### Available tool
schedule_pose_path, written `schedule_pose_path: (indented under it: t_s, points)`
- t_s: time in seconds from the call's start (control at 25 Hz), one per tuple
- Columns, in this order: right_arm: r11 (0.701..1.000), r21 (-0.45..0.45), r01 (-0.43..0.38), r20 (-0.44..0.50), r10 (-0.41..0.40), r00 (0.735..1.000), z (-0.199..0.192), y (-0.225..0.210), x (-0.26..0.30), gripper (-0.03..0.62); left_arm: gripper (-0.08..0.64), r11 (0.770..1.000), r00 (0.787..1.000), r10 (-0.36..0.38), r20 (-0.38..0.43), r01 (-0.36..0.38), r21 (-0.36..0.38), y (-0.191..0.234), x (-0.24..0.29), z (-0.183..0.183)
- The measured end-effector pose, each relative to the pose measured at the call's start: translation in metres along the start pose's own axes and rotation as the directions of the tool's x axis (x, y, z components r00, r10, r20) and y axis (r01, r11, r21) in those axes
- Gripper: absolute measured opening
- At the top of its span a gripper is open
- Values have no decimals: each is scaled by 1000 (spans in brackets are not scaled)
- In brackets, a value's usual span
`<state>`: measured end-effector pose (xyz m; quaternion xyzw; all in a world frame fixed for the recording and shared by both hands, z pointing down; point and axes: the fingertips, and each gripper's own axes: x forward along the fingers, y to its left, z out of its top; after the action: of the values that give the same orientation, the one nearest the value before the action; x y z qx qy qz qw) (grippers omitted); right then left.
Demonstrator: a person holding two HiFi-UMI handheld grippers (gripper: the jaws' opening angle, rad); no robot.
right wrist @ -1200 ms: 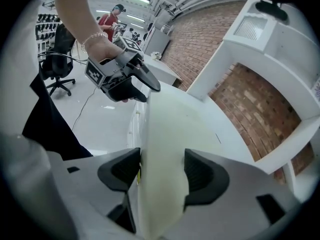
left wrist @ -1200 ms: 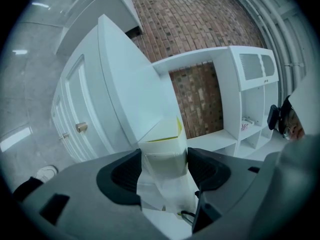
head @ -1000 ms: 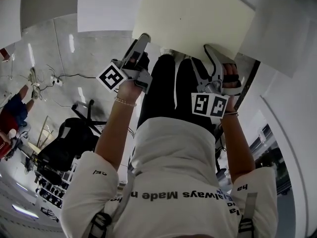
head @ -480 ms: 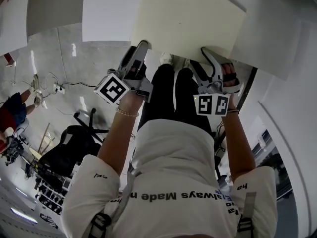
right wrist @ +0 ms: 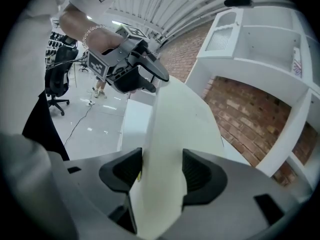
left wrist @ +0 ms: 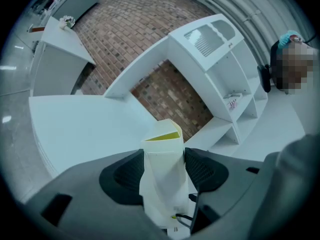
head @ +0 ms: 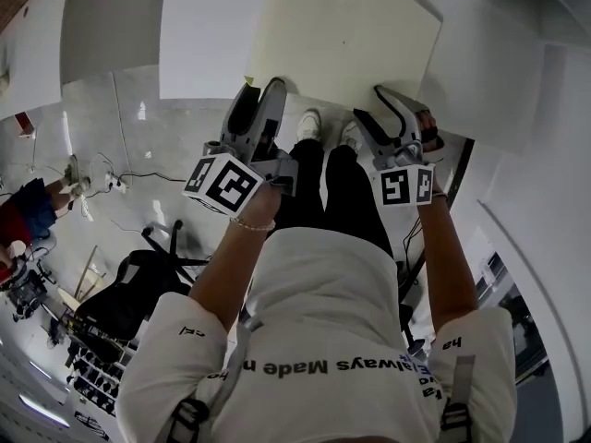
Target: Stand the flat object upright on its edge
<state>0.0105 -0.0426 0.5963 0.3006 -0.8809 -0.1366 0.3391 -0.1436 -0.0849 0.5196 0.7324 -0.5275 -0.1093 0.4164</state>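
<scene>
A flat cream board (head: 342,40) is held up in front of me over a white table (head: 203,35). My left gripper (head: 261,89) grips its near left corner and my right gripper (head: 392,100) its near right corner. The left gripper view shows the board (left wrist: 162,134) edge-on between the black pads (left wrist: 127,171), which press on both faces. In the right gripper view the board (right wrist: 180,109) runs away from the jaws, pads against it, with the left gripper (right wrist: 142,71) clamped on the far corner. Both pairs of jaws have just been closing on the board.
White shelving (left wrist: 225,74) stands against a brick wall (left wrist: 130,14) behind the table. A second person (left wrist: 295,69) stands at the right of the shelving. On the grey floor to my left are a black office chair (head: 129,275), cables (head: 102,150) and another person (head: 18,210).
Both grippers have moved up and forward with the board between them. The left gripper has rolled, so its marker cube now faces more to the side.
</scene>
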Motion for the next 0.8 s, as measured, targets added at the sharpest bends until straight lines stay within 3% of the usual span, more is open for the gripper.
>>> schedule_pose_path:
  t_s: [0.44, 0.8]
  points:
    - [991, 110, 81, 79, -90, 993, -27, -74, 2, 252, 242, 977, 991, -127, 49, 117, 176, -82, 52, 14]
    - [969, 203, 139, 98, -161, 982, -56, -129, -1, 252, 238, 943, 972, -231, 47, 212, 255, -141, 99, 11]
